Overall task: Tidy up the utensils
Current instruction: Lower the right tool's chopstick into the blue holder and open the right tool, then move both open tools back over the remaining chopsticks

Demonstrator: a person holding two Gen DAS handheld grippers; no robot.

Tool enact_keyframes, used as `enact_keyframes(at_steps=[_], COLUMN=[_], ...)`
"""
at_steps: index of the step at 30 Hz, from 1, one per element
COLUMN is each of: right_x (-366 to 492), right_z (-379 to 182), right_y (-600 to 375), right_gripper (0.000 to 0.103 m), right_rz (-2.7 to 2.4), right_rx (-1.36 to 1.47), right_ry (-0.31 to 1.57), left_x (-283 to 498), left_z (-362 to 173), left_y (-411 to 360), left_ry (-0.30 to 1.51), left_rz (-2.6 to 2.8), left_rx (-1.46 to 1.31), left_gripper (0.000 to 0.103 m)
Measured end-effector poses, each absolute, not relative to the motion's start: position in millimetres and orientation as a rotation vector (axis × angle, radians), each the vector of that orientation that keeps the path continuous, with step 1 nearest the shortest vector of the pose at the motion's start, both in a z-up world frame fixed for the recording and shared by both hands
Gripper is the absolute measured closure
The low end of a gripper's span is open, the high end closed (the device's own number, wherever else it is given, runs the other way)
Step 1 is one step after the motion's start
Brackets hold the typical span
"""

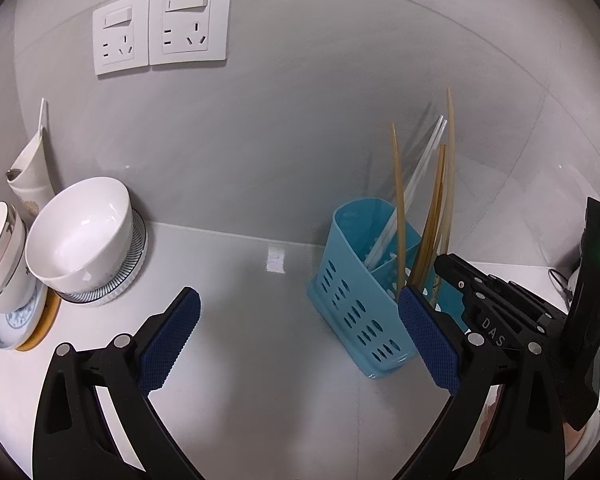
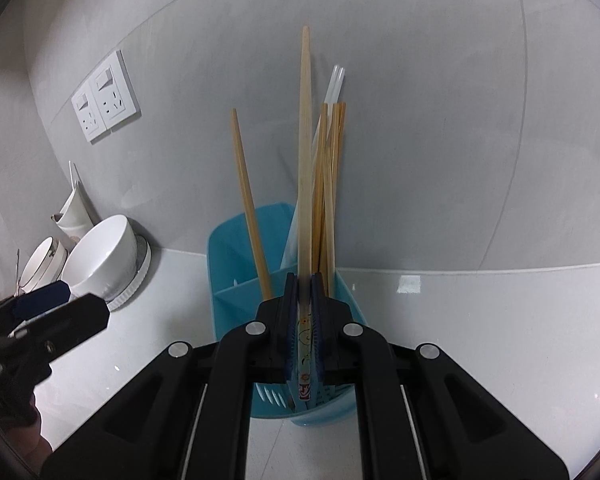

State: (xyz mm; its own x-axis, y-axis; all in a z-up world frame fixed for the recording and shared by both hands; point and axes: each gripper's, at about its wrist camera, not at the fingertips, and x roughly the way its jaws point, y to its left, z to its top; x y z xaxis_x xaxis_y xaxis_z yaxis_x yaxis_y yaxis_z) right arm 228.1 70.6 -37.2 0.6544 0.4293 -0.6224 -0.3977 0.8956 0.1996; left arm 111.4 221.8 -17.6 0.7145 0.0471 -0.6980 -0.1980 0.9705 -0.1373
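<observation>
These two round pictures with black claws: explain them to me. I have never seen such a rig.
A person holds a two-finger gripper in each hand, each with a fisheye camera looking along its fingers. The left view shows the left gripper open and empty above the white counter, with bowls at the left. The right view shows the right gripper shut on a long wooden chopstick, over the blue utensil holder, where more chopsticks stand. Wall sockets are behind.

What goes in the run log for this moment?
left gripper: open, empty | right gripper: shut on chopstick | chopstick over blue caddy | other chopsticks in caddy
</observation>
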Motion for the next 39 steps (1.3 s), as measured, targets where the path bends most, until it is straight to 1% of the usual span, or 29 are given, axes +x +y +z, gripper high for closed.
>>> enact_keyframes(at_steps=[3,4,5,6,7,8,10,11,13,16,19,22,25,32,39], right_x=[223.4,222.8,221.6,220.7,219.1,218.0,215.2,213.5,208.6,201.4,189.4,179.8,170.3,148.9,124.9], right_z=[-30.5,-28.5,-25.1,-22.2,-18.9,-15.7,-9.3,-6.7,-2.3,0.4,1.2,-1.0,-6.4,-28.1,-54.3], right_y=[70.2,69.3,67.3,65.8,62.6,59.7,52.7,48.9,38.8,22.9,6.0,-11.4,-31.3,-85.2,-139.0], right_gripper=[0.093,0.090,0.086,0.076,0.070,0.067,0.053,0.051,0.039,0.027,0.018,0.012,0.010,0.009,0.009], right_rz=[0.463,0.466,0.467,0.461,0.456,0.451,0.432,0.426,0.408,0.392,0.365,0.335,0.292,0.199,0.127], right_rx=[0.024,0.023,0.023,0.025,0.028,0.027,0.011,0.008,-0.005,0.003,-0.007,-0.004,-0.001,0.001,-0.017], right_ry=[0.708,0.711,0.715,0.713,0.707,0.705,0.706,0.703,0.708,0.722,0.728,0.739,0.763,0.832,0.913], left_x=[111.9,112.1,112.3,112.4,112.1,111.4,109.9,108.8,106.9,102.3,97.0,92.1,87.2,75.5,67.1], left_z=[-17.5,-17.7,-18.0,-18.0,-17.6,-17.1,-15.3,-14.7,-12.6,-10.0,-8.5,-7.3,-8.6,-24.7,-57.7], left_y=[223.5,224.0,225.0,225.7,225.8,225.6,224.5,224.0,220.9,213.0,203.5,189.8,173.1,120.1,62.3], left_ry=[0.763,0.764,0.767,0.771,0.772,0.770,0.770,0.767,0.764,0.762,0.762,0.771,0.785,0.862,0.985], left_rz=[0.137,0.139,0.138,0.135,0.131,0.131,0.127,0.124,0.117,0.103,0.091,0.072,0.043,-0.054,-0.126], left_rx=[-0.211,-0.211,-0.213,-0.216,-0.217,-0.218,-0.220,-0.221,-0.217,-0.208,-0.199,-0.189,-0.185,-0.166,-0.121], left_gripper=[0.006,0.006,0.006,0.006,0.006,0.006,0.006,0.006,0.006,0.006,0.006,0.006,0.006,0.006,0.006])
